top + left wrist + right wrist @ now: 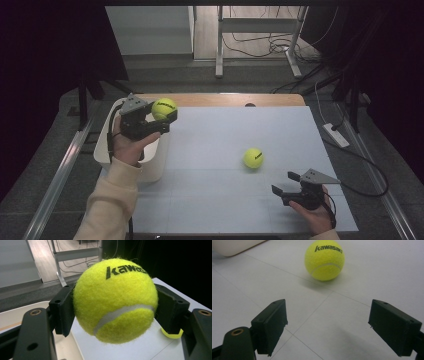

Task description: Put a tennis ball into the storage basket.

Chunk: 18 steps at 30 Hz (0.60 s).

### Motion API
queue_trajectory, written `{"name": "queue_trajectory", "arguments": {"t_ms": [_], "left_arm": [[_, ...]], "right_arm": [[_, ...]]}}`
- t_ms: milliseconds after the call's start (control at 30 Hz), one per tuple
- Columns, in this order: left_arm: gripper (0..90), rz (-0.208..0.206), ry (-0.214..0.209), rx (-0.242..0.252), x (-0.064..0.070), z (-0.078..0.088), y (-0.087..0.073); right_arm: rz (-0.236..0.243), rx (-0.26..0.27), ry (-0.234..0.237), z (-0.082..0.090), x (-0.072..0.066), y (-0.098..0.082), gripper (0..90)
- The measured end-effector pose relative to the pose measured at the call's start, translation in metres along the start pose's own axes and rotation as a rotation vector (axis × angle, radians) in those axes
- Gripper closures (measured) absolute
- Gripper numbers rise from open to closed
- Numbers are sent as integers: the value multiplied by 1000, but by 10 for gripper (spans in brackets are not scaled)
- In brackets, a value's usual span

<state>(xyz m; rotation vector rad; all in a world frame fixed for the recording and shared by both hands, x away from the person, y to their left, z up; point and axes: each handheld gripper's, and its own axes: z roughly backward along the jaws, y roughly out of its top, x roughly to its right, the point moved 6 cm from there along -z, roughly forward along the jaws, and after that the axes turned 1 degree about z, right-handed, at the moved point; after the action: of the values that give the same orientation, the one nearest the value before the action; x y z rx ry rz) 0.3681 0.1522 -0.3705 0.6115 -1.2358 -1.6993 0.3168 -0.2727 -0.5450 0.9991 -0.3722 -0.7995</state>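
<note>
A yellow tennis ball (164, 108) (115, 300) is clamped between the pads of my left gripper (165, 116) (116, 312), which is shut on it and holds it in the air near the right rim of a white bin (150, 165). A second yellow tennis ball (253, 158) (324, 260) lies on the white table sheet (225, 140); its edge also peeks past the jaw in the left gripper view (172, 333). My right gripper (285, 183) (328, 325) rests low near the table's front right, open, its jaws wide apart and pointed at that ball, a short way from it.
The white bin stands at the table's left edge beside the sheet. A wooden strip (225, 99) shows at the table's far edge. Behind it stand a metal frame (257, 35) and loose cables (270, 47) on the floor. A white power strip (336, 135) lies off the right side.
</note>
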Motion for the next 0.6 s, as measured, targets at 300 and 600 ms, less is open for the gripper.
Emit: {"name": "queue_trajectory", "arguments": {"t_ms": [300,600], "left_arm": [[275,6,17,-5,-8,3,-2],[275,21,41,-16,-20,6,-5]], "right_arm": [[-1,2,-1,1,0,0,148],[-1,-1,-5,1,-1,-1,150]]}}
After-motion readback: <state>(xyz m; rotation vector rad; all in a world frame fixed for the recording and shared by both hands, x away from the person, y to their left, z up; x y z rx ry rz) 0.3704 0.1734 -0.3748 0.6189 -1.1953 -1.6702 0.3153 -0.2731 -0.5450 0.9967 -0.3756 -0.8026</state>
